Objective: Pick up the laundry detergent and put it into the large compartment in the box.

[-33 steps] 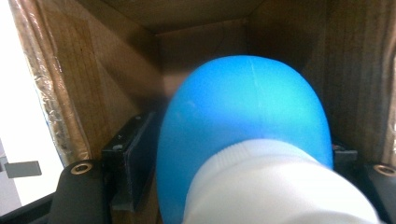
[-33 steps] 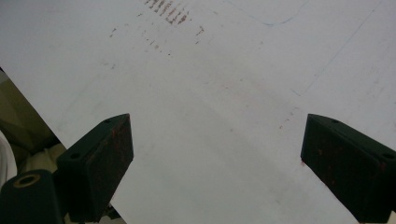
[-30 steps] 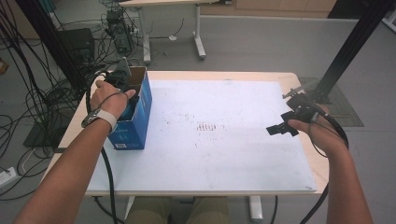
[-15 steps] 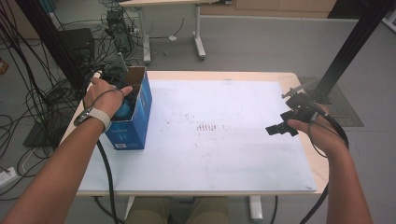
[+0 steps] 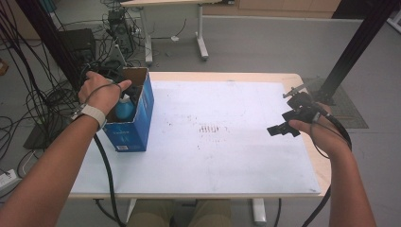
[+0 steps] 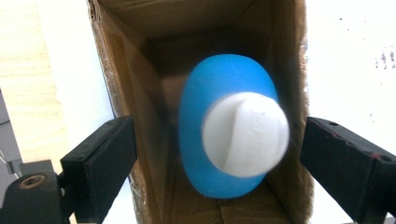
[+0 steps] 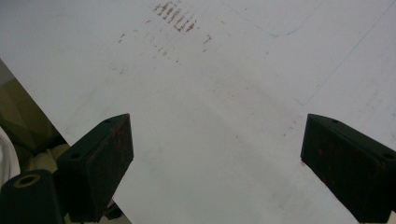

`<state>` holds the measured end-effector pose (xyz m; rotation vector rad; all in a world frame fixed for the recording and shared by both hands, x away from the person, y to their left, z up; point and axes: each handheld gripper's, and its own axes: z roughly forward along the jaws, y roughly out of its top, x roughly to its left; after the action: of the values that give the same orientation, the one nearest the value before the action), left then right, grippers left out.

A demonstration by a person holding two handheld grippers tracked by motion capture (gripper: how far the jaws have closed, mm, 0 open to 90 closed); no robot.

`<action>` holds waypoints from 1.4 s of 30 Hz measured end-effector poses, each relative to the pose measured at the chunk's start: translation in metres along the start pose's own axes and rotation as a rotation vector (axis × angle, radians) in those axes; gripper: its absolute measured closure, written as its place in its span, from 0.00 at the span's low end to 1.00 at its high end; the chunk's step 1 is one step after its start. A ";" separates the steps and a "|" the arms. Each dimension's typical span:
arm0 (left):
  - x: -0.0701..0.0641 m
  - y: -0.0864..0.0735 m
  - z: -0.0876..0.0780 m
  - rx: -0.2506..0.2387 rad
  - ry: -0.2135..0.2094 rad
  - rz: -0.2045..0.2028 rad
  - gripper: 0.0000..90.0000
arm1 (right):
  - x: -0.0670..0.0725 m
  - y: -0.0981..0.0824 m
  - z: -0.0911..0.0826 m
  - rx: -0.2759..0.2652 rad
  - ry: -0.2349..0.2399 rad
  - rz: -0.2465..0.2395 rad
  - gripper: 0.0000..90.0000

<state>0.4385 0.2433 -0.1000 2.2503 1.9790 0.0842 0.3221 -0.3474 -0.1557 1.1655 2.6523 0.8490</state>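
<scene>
A blue cardboard box [image 5: 135, 124] stands open-topped at the left edge of the white mat [image 5: 227, 151]. Inside it lies a blue bottle [image 5: 124, 110] with a white cap [image 6: 245, 134], blurred in the left gripper view. My left gripper [image 6: 219, 154] hovers over the box mouth; its jaws have just been opening and stand wide apart, clear of the bottle [image 6: 219, 93] below them. In the high view the hand covers most of that gripper [image 5: 126, 91]. My right gripper [image 5: 279, 130] hangs open over the mat's right side, nothing between its jaws [image 7: 215, 158].
The wooden table [image 5: 283, 76] shows around the mat. Faint brown marks [image 5: 208, 128] sit mid-mat. Cables [image 5: 28, 109] and equipment crowd the floor to the left, and a black post [image 5: 354, 47] rises at the right. Another table's legs [image 5: 201, 38] stand behind.
The left hand has lifted a little above the box and its jaws have spread apart, leaving the bottle in the box. The right hand has stayed put.
</scene>
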 end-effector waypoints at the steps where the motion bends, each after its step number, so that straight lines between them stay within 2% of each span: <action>1: 0.000 0.001 -0.001 0.002 -0.004 0.005 0.11 | 0.000 0.000 0.000 -0.001 0.000 -0.001 0.10; 6: -0.001 0.002 -0.015 -0.005 -0.025 0.045 0.11 | 0.002 0.001 -0.003 0.004 -0.005 0.000 0.10; 11: -0.006 0.003 -0.034 -0.015 -0.016 0.080 0.10 | 0.004 0.000 -0.006 0.000 -0.012 0.000 0.10; 16: -0.008 0.002 -0.056 -0.044 -0.042 0.122 0.10 | 0.005 0.001 -0.007 0.005 -0.014 0.005 0.10; 28: -0.018 0.002 -0.101 -0.064 -0.102 0.259 0.07 | 0.006 0.001 -0.009 0.010 -0.021 0.010 0.10; 31: -0.024 0.004 -0.109 -0.057 -0.112 0.304 0.07 | 0.006 0.002 -0.010 0.014 -0.022 0.011 0.10; 33: -0.026 0.004 -0.114 -0.062 -0.134 0.334 0.07 | 0.006 0.002 -0.011 0.013 -0.023 0.012 0.10; 34: -0.025 0.006 -0.116 -0.060 -0.160 0.356 0.07 | 0.007 0.002 -0.011 0.013 -0.024 0.012 0.10; 36: -0.027 0.007 -0.119 -0.058 -0.175 0.383 0.08 | 0.007 0.002 -0.012 0.011 -0.026 0.012 0.10; 41: -0.040 0.012 -0.124 -0.041 -0.192 0.489 0.08 | 0.008 0.001 -0.014 0.015 -0.031 0.014 0.10; 42: -0.044 0.014 -0.124 -0.034 -0.191 0.528 0.08 | 0.008 0.000 -0.015 0.015 -0.031 0.018 0.10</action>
<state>0.4296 0.2070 0.0267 2.5830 1.2460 -0.0397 0.3119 -0.3480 -0.1425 1.1975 2.6320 0.8078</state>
